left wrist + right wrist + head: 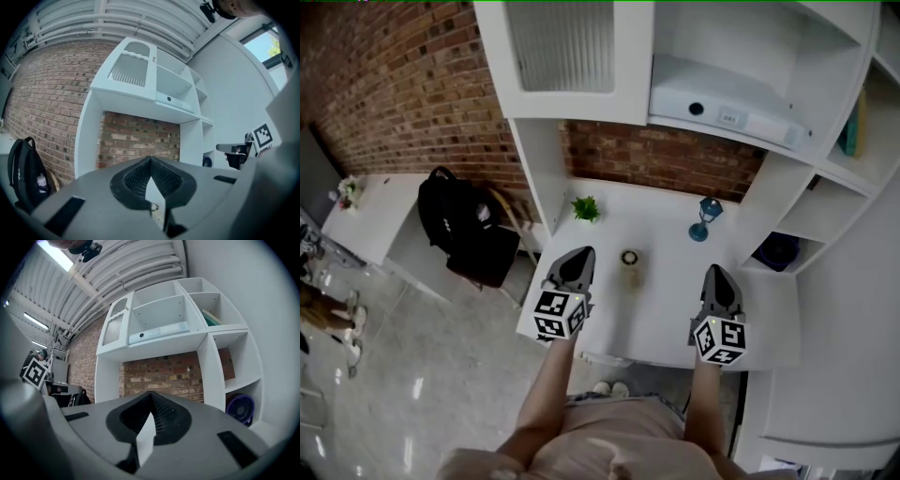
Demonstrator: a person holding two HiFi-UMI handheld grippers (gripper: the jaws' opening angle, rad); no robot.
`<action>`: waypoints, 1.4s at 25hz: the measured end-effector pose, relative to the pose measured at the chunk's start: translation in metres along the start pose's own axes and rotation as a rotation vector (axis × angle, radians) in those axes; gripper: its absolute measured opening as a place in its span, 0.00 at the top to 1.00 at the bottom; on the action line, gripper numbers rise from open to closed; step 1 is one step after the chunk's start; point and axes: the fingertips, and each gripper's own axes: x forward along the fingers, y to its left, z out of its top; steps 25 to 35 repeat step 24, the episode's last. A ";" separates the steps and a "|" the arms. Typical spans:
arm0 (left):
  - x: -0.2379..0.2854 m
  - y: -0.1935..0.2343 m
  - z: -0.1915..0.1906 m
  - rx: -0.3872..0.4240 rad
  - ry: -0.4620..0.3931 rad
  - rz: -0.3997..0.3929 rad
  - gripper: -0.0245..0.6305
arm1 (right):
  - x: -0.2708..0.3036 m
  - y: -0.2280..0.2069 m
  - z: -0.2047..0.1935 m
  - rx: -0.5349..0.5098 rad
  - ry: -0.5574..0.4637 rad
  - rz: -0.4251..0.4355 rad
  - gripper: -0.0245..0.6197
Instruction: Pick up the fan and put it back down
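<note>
In the head view, one fan (780, 251) stands inside the low cubby (759, 216) at the right end of the desk (649, 314), well apart from both tools. The left hand-held gripper (574, 267) hangs over the near left of the desk, and the right hand-held gripper (717, 286) hangs over the near right, nearer the fan but not touching it. The desk also carries one small plant (586, 208) at the far left, one blue goblet (706, 217) at the far right and one small round jar (630, 258) between the two grippers. One white box (727, 103) lies on the shelf above. One black backpack (459, 220) sits off to the left of the desk.

In the left gripper view, the jaws meet at their tips with nothing between them, and only the bare white desk shows through the gap. The brick wall and the shelves stand beyond.

In the right gripper view, the jaws are likewise closed tip to tip and empty. The fan shows at the far right, upright in its cubby, its round purple grille facing out.

The step in hand is not settled. A fan standing in its cubby with both grippers closed and empty fits a moment before it is lifted as well as one after it has been set back. Either way, the fan now rests where the task would leave it.
</note>
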 end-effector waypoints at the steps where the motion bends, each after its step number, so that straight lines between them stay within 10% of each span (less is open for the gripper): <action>1: -0.001 0.000 0.000 -0.003 0.000 0.001 0.92 | -0.001 -0.002 0.000 -0.001 0.004 -0.006 0.94; 35: -0.008 -0.001 -0.006 -0.052 0.000 -0.001 0.92 | -0.010 -0.006 -0.005 -0.017 0.042 -0.022 0.94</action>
